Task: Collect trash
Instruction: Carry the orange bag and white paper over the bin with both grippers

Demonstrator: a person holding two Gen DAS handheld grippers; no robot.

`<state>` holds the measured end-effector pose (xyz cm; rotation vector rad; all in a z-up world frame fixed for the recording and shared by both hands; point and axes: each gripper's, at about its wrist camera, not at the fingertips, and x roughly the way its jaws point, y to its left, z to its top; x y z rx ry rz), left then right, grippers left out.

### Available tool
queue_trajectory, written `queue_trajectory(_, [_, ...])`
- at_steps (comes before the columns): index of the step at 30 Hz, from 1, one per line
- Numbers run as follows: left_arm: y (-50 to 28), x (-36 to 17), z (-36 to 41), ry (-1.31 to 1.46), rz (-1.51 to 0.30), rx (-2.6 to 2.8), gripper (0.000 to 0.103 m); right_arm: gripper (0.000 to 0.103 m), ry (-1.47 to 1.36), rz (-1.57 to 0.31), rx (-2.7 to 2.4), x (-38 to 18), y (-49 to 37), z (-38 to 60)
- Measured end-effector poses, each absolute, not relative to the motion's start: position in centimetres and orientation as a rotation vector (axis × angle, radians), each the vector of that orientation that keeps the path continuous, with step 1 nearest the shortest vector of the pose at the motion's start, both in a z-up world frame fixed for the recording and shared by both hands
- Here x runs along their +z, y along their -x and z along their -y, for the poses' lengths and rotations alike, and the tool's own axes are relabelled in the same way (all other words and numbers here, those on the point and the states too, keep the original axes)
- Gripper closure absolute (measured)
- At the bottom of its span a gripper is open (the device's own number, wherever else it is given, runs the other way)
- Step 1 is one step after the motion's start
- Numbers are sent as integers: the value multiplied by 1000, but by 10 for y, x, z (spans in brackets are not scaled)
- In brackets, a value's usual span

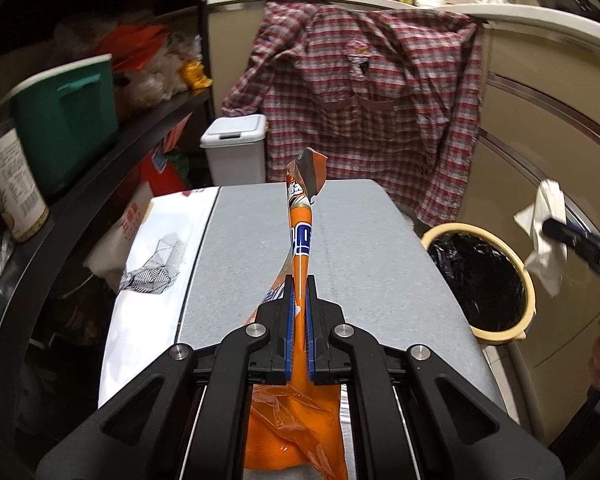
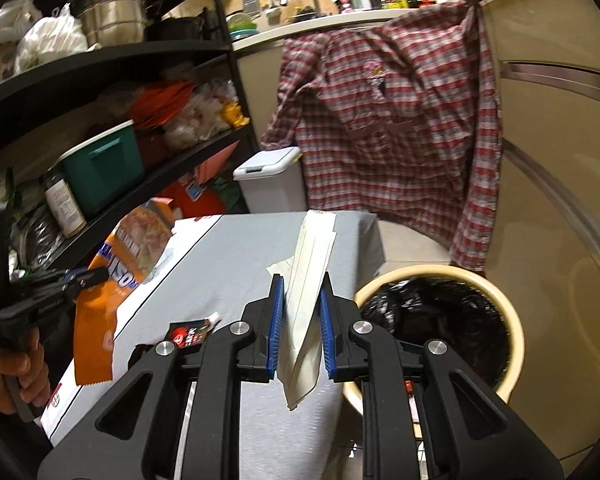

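Observation:
My left gripper (image 1: 299, 284) is shut on an orange snack wrapper (image 1: 300, 224) and holds it above the grey table (image 1: 360, 248); the wrapper also shows in the right wrist view (image 2: 96, 332). My right gripper (image 2: 302, 284) is shut on a crumpled white paper (image 2: 310, 280), held above the table's right side next to the bin. In the left wrist view that paper (image 1: 546, 232) hangs just right of the cream trash bin (image 1: 528, 280) with its black liner. The bin (image 2: 516, 328) sits beside the table's right edge.
A small black and red wrapper (image 2: 190, 332) lies on the table. A white printed bag (image 1: 148, 272) covers the table's left side. Black shelves (image 1: 100, 184) with a green tub stand left. A white lidded bin (image 1: 236, 148) and a hanging plaid shirt (image 1: 372, 112) are behind.

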<state>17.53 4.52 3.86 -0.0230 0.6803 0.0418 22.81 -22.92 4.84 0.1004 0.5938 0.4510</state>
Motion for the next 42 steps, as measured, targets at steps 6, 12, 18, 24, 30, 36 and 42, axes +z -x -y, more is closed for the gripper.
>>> queue_trajectory(6, [-175,42,-23,14,-686,-14,99,85,-89,-559,364,61,-233,258])
queue_trajectory(12, [-184,48,3,3,-687,-71,99,84,-88,-556,285,68,-246,292])
queue_trajectory(18, [-201,49,34,-4,-691,-132,99,84,-99,-579,241,62,-254,318])
queue_trajectory(24, [-225,49,72,-12,-710,-223,99,83,-99,-594,222,57,-260,328])
queue_trajectory(30, [-250,48,106,-2,-733,-302,99,82,-104,-604,210,53,-264,334])
queue_trajectory(36, [-272,43,139,6,-750,-366,99,81,-110,-610,200,50,-270,339])
queue_trajectory(42, [-292,33,163,11,-784,-413,99,79,-115,-621,196,47,-275,341])
